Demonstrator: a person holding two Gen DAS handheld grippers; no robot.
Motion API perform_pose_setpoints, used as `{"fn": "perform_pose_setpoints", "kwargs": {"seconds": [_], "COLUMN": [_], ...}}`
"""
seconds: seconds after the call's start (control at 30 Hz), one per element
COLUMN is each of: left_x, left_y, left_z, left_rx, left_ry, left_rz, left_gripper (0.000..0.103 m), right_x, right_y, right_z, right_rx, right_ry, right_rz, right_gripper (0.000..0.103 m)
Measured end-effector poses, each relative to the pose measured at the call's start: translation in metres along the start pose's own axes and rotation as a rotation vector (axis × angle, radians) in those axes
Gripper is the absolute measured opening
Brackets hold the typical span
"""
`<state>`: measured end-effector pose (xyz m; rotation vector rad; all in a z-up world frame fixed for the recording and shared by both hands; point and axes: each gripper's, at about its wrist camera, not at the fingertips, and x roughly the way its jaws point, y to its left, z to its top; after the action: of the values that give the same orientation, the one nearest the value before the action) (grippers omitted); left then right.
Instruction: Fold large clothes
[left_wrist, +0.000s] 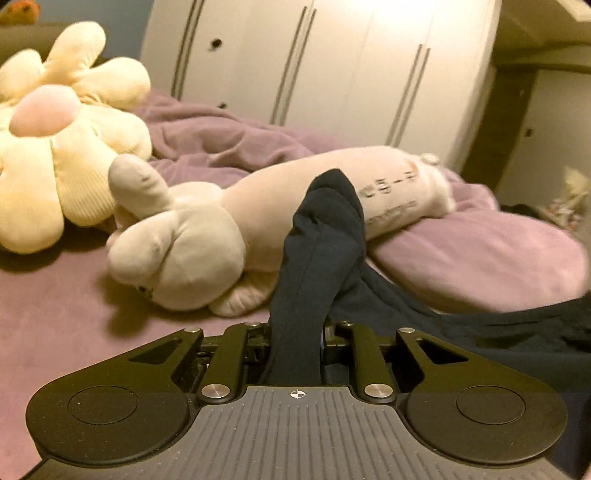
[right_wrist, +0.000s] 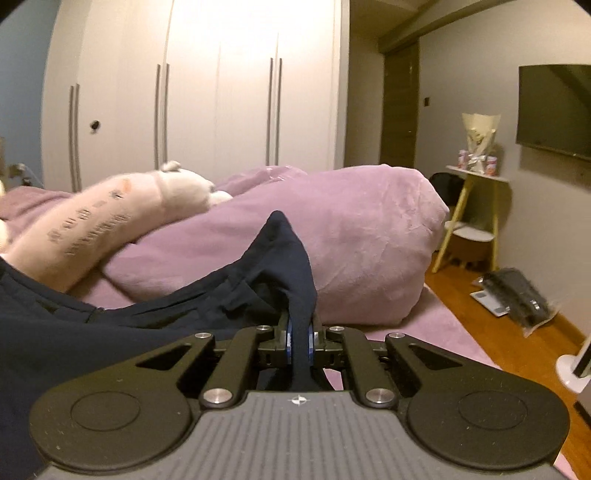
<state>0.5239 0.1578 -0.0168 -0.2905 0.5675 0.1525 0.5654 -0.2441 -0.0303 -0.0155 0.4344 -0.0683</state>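
We have the left claw (left_wrist: 295, 332) and right claw (right_wrist: 300, 332) each pinching the dark garment (left_wrist: 317, 236), mid-lift; next, draw it taut ahead.

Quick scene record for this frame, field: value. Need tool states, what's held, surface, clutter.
left tool: shut on dark navy garment
right tool: shut on the same garment
garment state: bunched, pinched at two spots, sagging between them
surface: bed with purple sheet
clutter: long pink plush, flower plush, purple duvet
background: white wardrobe
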Motion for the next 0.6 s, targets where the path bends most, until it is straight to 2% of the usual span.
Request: {"fn": "perform_pose_setpoints", "kwargs": {"seconds": [0.13,0.17,0.2,0.23,0.27,0.37,0.43,0.6], "left_x": [0.053,0.061,0.067,0.075,0.082,0.102,0.107,0.113], "left_y": [-0.008,-0.008,-0.006,-0.003,0.002,0.022,0.032,0.037], "left_z": [-0.029,-0.039,-0.048,-0.057,-0.065,-0.082,-0.093,-0.102], "left_rx": [-0.009,-0.009,-0.009,-0.015,-0.026,-0.085,-0.136,-0.144], "left_ry": [0.003,-0.005,-0.018,-0.029,-0.027,0.013,0.0,-0.016], "left_rz": [0.099,0.126,0.152,0.184,0.198,0.192,0.178,0.17], "left_gripper": [0.024,0.031,0.043,0.049,0.057,0.065,0.07,0.076], "right_x": [0.048,0.057,0.063,0.069,0.074,0.09,0.096,0.101], "right_y": [0.014,0.015,0.015,0.014,0.011,0.0,-0.003,0.002], "right_z": [-0.038,-0.05,-0.06,-0.068,-0.076,-0.09,-0.099,-0.105], "right_rx": [0.016,0.009,0.008,0.012,0.028,0.087,0.109,0.1], "right_ry": [0.051,0.061,0.067,0.077,0.088,0.125,0.141,0.133], "right_rz": [-0.099,-0.124,-0.141,-0.158,-0.165,-0.153,-0.152,-0.167], "right_gripper": [0.008,0.008,0.008,0.01,0.015,0.019,0.022,0.024]}}
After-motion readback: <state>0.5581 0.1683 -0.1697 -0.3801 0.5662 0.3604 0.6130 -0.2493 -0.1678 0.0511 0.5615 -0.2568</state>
